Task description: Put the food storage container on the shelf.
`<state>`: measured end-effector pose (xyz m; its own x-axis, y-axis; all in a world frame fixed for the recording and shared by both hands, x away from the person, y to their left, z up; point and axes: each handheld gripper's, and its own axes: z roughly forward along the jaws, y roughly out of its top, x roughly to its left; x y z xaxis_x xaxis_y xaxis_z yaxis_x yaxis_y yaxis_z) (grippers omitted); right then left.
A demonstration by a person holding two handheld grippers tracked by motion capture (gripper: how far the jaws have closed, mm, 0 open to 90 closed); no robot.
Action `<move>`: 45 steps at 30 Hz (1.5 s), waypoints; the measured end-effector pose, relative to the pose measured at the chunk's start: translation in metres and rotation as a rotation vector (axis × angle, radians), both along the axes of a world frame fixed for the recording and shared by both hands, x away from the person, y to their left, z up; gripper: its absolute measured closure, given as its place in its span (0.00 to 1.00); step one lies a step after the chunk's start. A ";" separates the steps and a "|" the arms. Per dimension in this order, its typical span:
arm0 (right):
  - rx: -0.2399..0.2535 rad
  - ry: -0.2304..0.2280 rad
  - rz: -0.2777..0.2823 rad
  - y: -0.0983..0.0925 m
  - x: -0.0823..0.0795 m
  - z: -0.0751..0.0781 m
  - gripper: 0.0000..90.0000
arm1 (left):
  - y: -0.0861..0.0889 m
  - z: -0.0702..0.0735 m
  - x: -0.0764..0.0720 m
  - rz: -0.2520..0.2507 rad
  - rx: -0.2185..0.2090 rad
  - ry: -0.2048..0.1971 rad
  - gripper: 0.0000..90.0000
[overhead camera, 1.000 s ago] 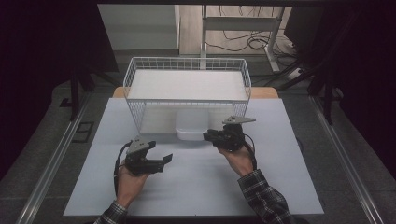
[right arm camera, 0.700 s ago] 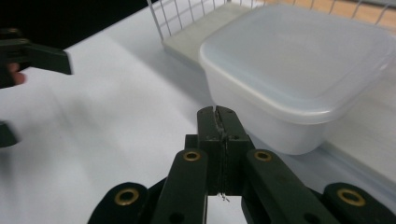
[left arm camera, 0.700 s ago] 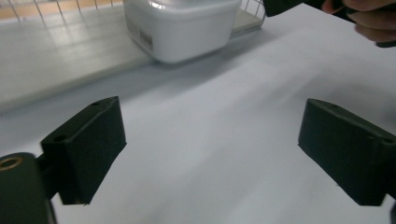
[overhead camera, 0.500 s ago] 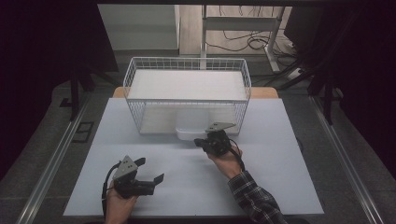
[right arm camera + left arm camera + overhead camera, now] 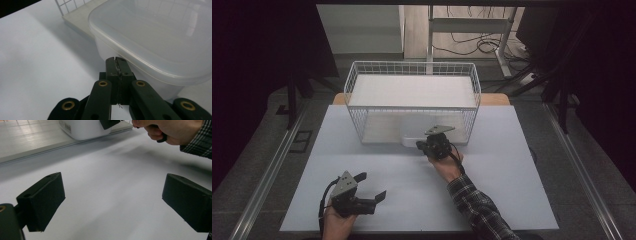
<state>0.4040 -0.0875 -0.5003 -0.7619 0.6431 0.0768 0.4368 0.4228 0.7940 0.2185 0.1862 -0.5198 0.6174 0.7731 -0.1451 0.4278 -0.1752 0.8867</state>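
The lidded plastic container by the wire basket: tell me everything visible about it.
The container is a translucent white plastic tub with rounded corners and a snap-on lid whose rim overhangs the wall. The lid is on. It sits upright in the lower level of the white wire basket, under the basket's shelf, its near end poking out of the front onto the table. A label shows on its side in the left gripper view. The right gripper, jaws shut with nothing between them, points its tips at the wall just under the lid rim; contact cannot be confirmed.

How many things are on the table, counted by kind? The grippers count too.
Wire basket: 1
Plastic container with lid: 1
Grippers: 2, the left gripper open, the right gripper shut at the container's wall
Total: 4
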 end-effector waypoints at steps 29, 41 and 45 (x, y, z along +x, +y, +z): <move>0.042 0.000 -0.050 0.001 0.032 0.003 0.86 | -0.002 -0.004 0.003 -0.024 -0.001 0.038 0.03; 0.045 0.011 -0.012 -0.008 0.015 0.012 0.48 | -0.003 -0.006 0.005 -0.031 0.003 0.065 0.03; 0.044 0.010 0.001 -0.010 0.010 0.015 0.39 | -0.003 -0.006 0.006 -0.035 -0.002 0.086 0.03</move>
<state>0.4137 -0.0973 -0.4855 -0.7618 0.6380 0.1126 0.4444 0.3881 0.8074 0.2241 0.1835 -0.5259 0.6290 0.7511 -0.2005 0.4959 -0.1891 0.8475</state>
